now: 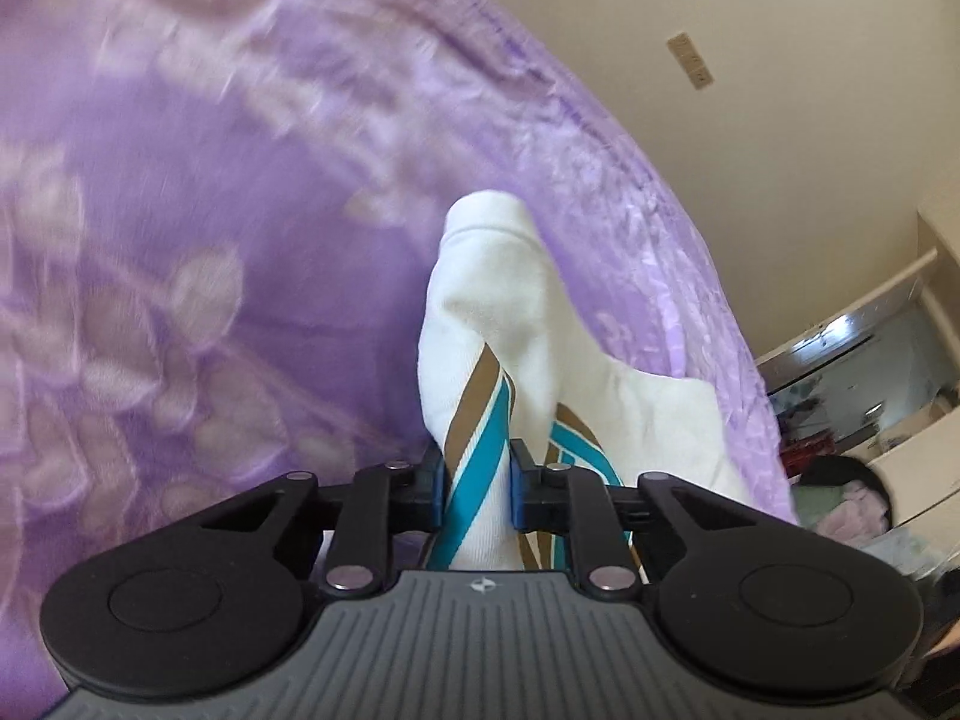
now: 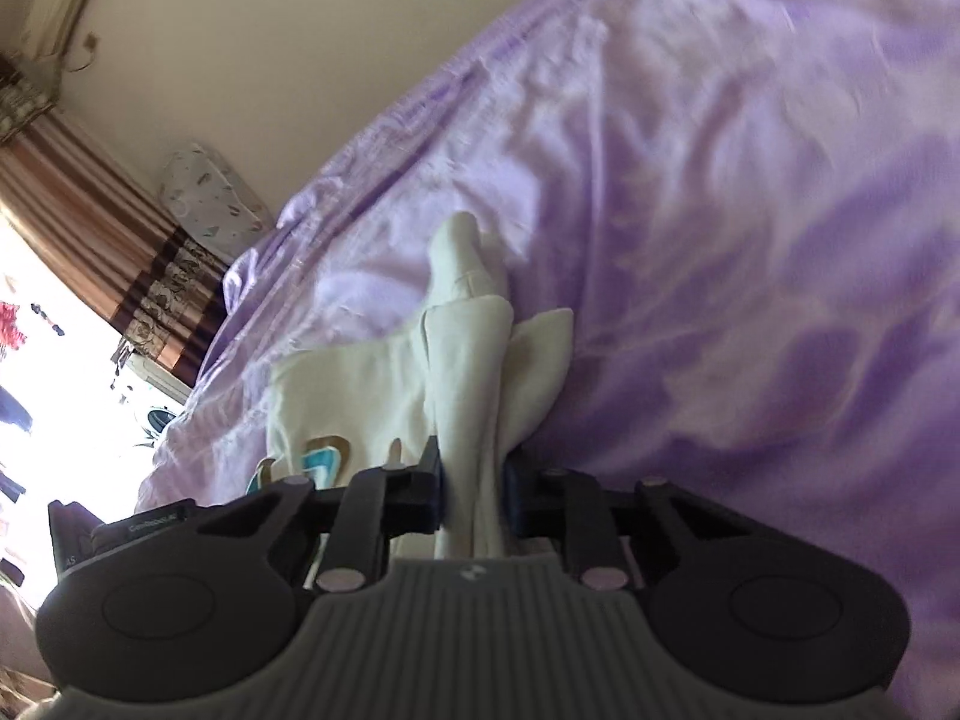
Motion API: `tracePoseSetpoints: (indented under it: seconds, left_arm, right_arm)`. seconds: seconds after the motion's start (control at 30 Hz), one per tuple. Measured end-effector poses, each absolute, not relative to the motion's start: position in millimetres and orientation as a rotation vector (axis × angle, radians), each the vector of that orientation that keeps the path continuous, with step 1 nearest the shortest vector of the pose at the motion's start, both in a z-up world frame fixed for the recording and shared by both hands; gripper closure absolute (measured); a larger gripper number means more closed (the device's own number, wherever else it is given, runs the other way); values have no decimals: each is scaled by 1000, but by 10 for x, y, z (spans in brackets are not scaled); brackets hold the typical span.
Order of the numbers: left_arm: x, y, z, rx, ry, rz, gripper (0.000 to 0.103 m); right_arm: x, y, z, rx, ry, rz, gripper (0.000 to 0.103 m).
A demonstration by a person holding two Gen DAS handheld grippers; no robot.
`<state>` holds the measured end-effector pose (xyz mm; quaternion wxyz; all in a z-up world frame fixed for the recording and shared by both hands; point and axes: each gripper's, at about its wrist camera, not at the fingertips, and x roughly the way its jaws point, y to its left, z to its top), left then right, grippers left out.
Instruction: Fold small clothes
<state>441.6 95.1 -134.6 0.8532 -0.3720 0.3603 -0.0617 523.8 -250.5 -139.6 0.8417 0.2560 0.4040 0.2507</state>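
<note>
A small white garment [image 1: 492, 312] with teal and brown stripes hangs bunched over a purple floral bedspread [image 1: 210, 210]. My left gripper [image 1: 478, 474] is shut on a striped fold of it. In the right wrist view the same white garment [image 2: 468, 360] drapes down onto the purple bedspread [image 2: 720, 240], with a teal and brown print showing at its lower left. My right gripper [image 2: 472, 492] is shut on a plain white fold of it. The cloth's lower part is hidden behind both gripper bodies.
A cream wall with a switch plate [image 1: 690, 60] lies beyond the bed. Shelves and clutter [image 1: 852, 372] stand at the right. In the right wrist view a striped brown curtain [image 2: 90, 222], a bright window [image 2: 36, 390] and a patterned pillow [image 2: 210, 198] are at the left.
</note>
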Motion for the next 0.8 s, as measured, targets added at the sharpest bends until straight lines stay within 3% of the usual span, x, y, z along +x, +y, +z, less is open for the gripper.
tracePoseSetpoints:
  seconds: [0.4, 0.8]
  left_arm:
    - [3447, 640, -321, -532, 544, -58, 85]
    - [2368, 914, 403, -445, 558, 10, 85]
  right_arm:
    - [4266, -2326, -456, 485, 653, 554, 89]
    - [3098, -1964, 149, 505, 654, 655, 89]
